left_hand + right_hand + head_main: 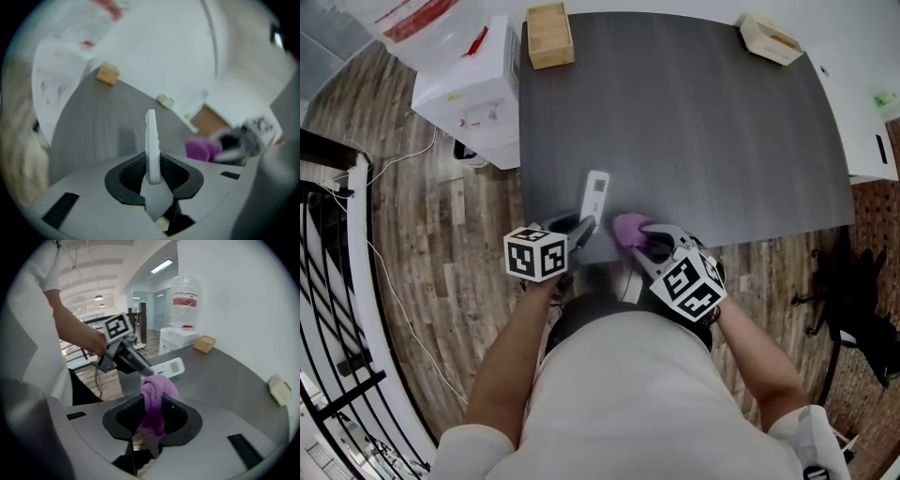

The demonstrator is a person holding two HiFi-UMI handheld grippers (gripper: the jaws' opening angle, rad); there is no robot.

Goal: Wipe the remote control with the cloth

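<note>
The left tongs gripped the remote control; the right tongs pinched the cloth just beside it. The wiping itself apparently remained.

My left gripper holds the remote control by its near end, over the near edge of the table. My right gripper holds the cloth just right of the remote control. The left box sits at the table's far-left corner and the right box at its far-right corner. The dispenser stands left of the table.
</note>
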